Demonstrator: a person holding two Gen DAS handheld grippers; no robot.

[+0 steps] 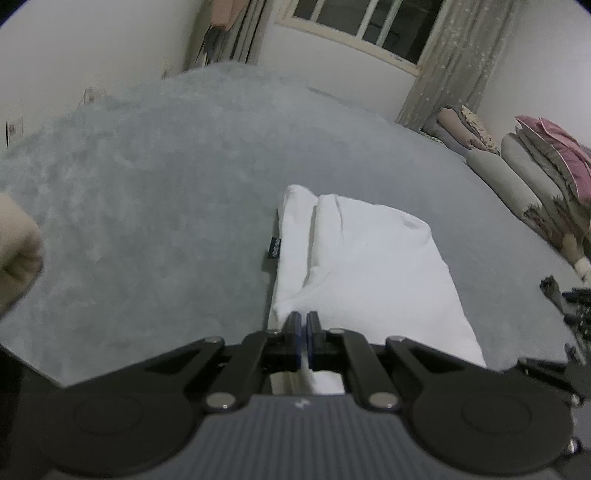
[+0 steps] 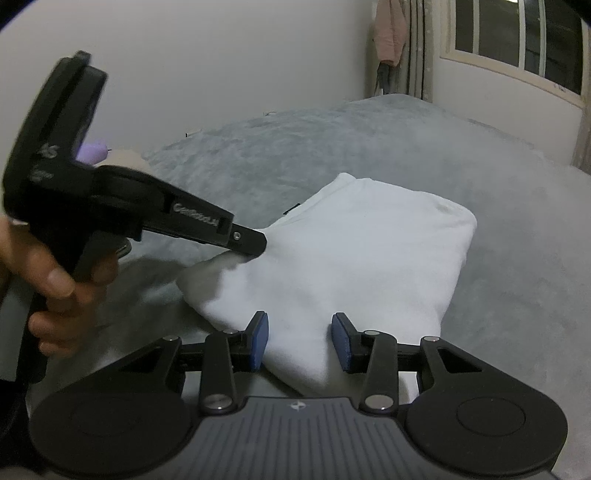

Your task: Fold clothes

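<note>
A folded white garment lies on a grey fleece blanket spread over a bed. A small black label sticks out of its left edge. My left gripper is shut on the garment's near left corner and holds it a little off the blanket. A person's hand grips its handle. My right gripper is at the near edge. Its blue pads stand apart, with a thick fold of the white cloth filling the gap between them.
Stacked pillows and folded bedding line the right side of the bed. A window and a curtain are at the far wall. A beige soft item and a purple object sit at the left.
</note>
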